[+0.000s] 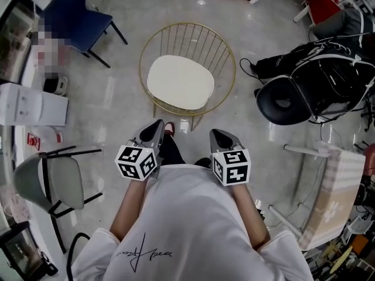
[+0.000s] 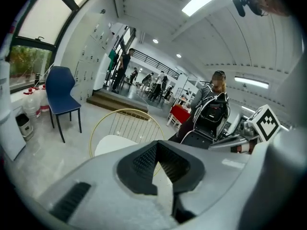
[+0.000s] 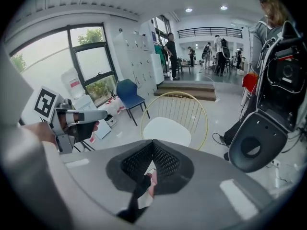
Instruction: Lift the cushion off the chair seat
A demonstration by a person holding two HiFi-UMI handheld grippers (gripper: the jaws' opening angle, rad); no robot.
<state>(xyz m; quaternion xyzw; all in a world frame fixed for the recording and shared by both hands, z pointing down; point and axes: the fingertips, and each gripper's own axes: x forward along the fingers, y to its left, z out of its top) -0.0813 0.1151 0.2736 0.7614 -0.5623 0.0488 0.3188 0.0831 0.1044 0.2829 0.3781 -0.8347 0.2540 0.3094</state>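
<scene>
The cream cushion is seen lying flat on the gold wire chair at upper centre of the head view, untouched; the lift is judged not yet begun. The left gripper and right gripper are held side by side at lower centre, short of the chair, jaws pressed together on nothing, presumably so for the approach alone.

Bright, even ceiling light; fisheye-warped edges.
</scene>
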